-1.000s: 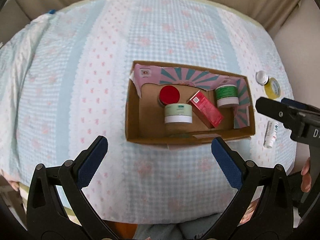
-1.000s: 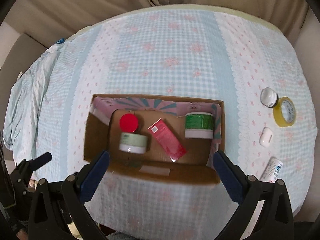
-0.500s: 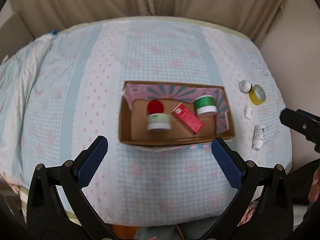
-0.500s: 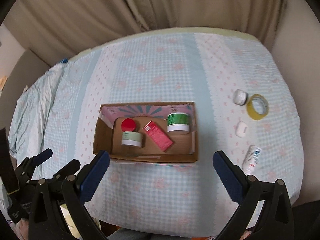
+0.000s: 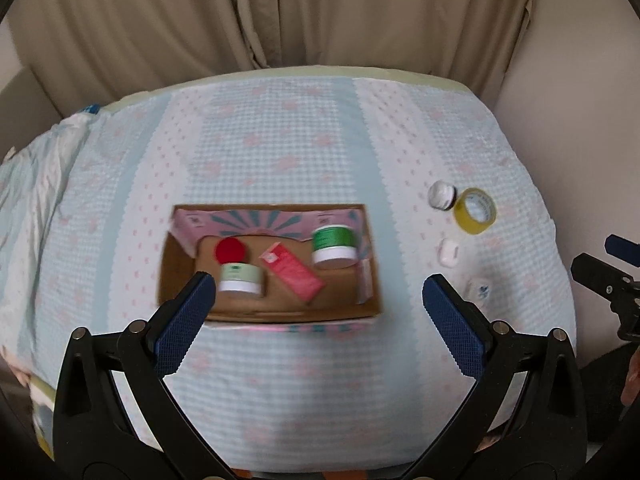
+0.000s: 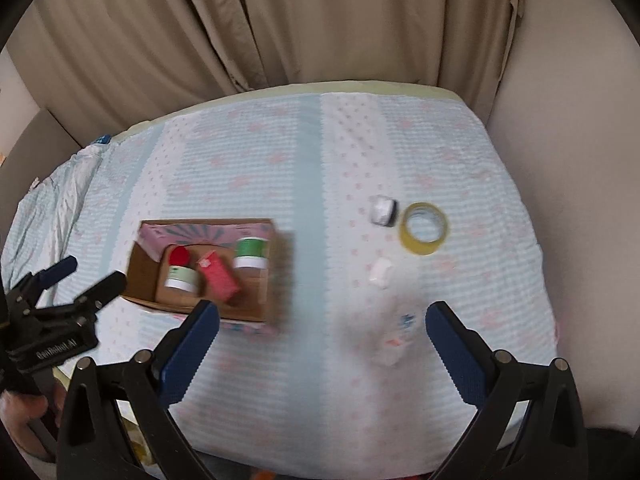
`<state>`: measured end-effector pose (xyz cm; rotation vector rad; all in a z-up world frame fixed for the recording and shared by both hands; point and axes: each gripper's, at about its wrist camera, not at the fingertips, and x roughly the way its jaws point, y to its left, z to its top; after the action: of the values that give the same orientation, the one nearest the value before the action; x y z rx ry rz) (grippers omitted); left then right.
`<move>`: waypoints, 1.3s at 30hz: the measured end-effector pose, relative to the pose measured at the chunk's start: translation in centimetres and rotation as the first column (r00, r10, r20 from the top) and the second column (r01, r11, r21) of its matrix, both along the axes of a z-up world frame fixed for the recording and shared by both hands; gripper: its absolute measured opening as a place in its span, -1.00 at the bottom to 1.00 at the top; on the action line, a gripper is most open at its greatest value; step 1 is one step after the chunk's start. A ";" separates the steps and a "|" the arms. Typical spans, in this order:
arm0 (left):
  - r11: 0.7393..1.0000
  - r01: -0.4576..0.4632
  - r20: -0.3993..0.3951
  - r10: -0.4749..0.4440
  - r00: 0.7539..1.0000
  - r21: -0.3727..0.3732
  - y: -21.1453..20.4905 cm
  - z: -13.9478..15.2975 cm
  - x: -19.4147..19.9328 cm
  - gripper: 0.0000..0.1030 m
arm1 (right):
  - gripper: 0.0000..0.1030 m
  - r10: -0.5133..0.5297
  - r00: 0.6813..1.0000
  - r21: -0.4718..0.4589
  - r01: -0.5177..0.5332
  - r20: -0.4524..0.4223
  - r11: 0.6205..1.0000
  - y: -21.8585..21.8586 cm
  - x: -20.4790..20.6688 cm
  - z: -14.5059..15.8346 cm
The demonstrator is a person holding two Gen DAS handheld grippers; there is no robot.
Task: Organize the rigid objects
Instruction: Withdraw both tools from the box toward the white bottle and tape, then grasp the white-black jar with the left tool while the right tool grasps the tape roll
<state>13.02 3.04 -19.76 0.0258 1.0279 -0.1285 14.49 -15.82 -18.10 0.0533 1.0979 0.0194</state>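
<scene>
While both claws hang spread wide and empty over the near edge of the bed [image 5: 304, 152], the scene now sits smaller and farther off than half a second ago, with more of the beige curtain [image 5: 280, 16] filling the top of each frame. The left claw [image 5: 320, 292] frames the cardboard box [image 5: 268, 314] at centre in its own view. Inside the box stand a red-lidded jar [image 5: 231, 250], a pale green jar [image 5: 241, 279] just in front of it, a red carton [image 5: 291, 269] lying at a slant, and a green jar [image 5: 334, 243] at the right end. The right claw [image 6: 322, 318] has swung rightward: the box now lies left of centre in its frame. Outside the box, right of it, lie a small white jar [image 5: 441, 196], a yellow tape roll [image 5: 475, 211], a white case [image 5: 448, 252] and a blurred white tube [image 6: 396, 334].
</scene>
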 end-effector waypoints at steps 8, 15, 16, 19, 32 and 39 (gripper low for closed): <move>0.998 -0.046 -0.052 0.044 0.998 -0.043 -8.7 -2.9 0.7 1.00 | 1.00 0.047 0.999 -0.030 -0.047 0.003 0.998 -9.6 1.4 -2.2; 0.999 -0.026 -0.096 0.023 0.995 -0.027 -13.6 -5.6 3.9 1.00 | 1.00 0.056 0.998 -0.013 -0.056 -0.029 0.998 -14.6 3.9 -5.5; 0.999 -0.020 -0.104 0.017 0.994 -0.030 -14.1 -6.1 4.7 1.00 | 1.00 0.058 0.998 -0.007 -0.058 -0.035 0.998 -14.9 4.3 -6.1; 0.999 0.004 -0.120 -0.008 0.993 -0.032 -15.6 -7.3 7.5 1.00 | 1.00 0.066 0.997 -0.007 -0.066 -0.043 0.998 -15.9 5.4 -7.8; 0.992 0.122 -0.277 -0.127 0.952 -0.033 -24.4 -17.2 20.4 1.00 | 1.00 0.061 0.995 0.012 -0.060 -0.084 0.998 -17.9 11.1 -17.4; 0.983 0.183 -0.344 -0.162 0.925 0.031 -27.7 -22.4 23.8 0.99 | 1.00 0.071 0.992 0.021 -0.069 -0.107 0.997 -18.2 13.5 -23.0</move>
<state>36.81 -24.63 -42.19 0.1564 1.3764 -0.2684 28.01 -33.98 -41.09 0.0317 1.2069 0.0895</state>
